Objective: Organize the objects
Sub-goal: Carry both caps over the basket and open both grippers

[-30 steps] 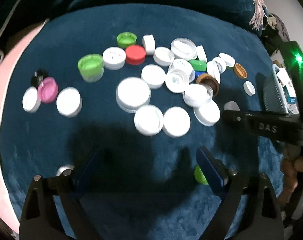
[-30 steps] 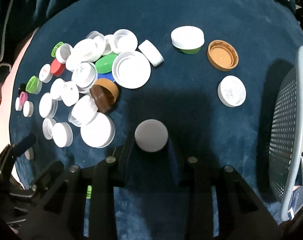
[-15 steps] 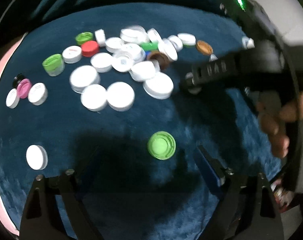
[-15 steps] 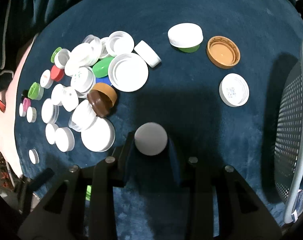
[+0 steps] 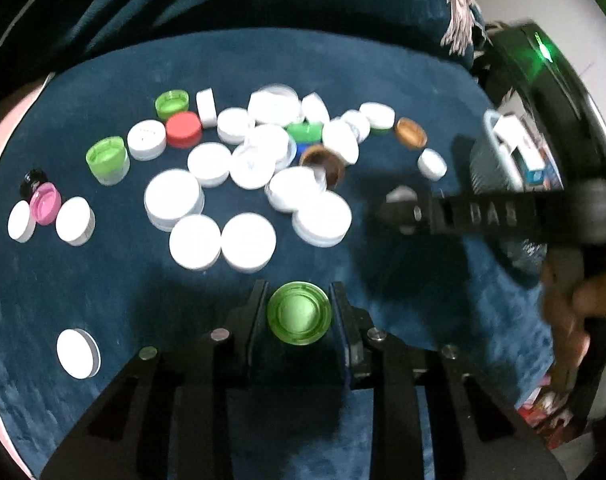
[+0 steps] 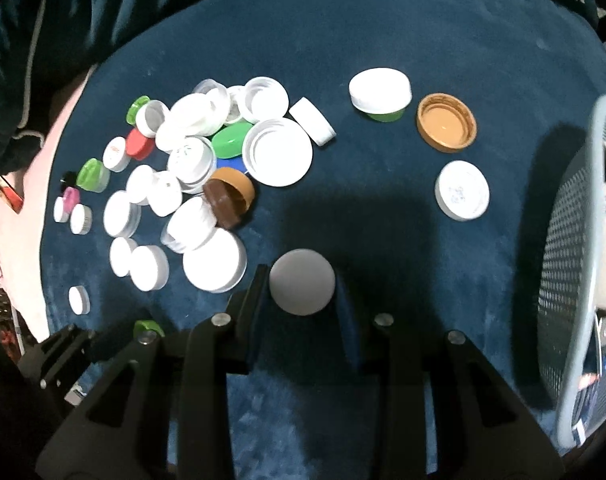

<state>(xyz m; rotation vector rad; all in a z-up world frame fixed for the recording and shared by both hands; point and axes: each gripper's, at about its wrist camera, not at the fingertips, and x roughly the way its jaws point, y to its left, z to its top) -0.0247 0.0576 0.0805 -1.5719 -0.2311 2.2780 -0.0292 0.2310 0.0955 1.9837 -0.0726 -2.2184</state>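
The left gripper has just closed on a round translucent green plastic cap, low in the frame's centre. The right gripper is clamped on a round white plastic cap.

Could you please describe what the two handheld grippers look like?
Both are matte black plastic. The left gripper and right gripper each have two flat fingers with dark blue pads, angular linkage arms and silver pivot pins. The right one bears raised letters "DAS" and a green light.

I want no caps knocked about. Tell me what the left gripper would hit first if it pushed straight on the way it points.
The left gripper, jaws just closed on a round green plastic cap, points steeply down; probably the dark blue plush cloth first, depth unclear.
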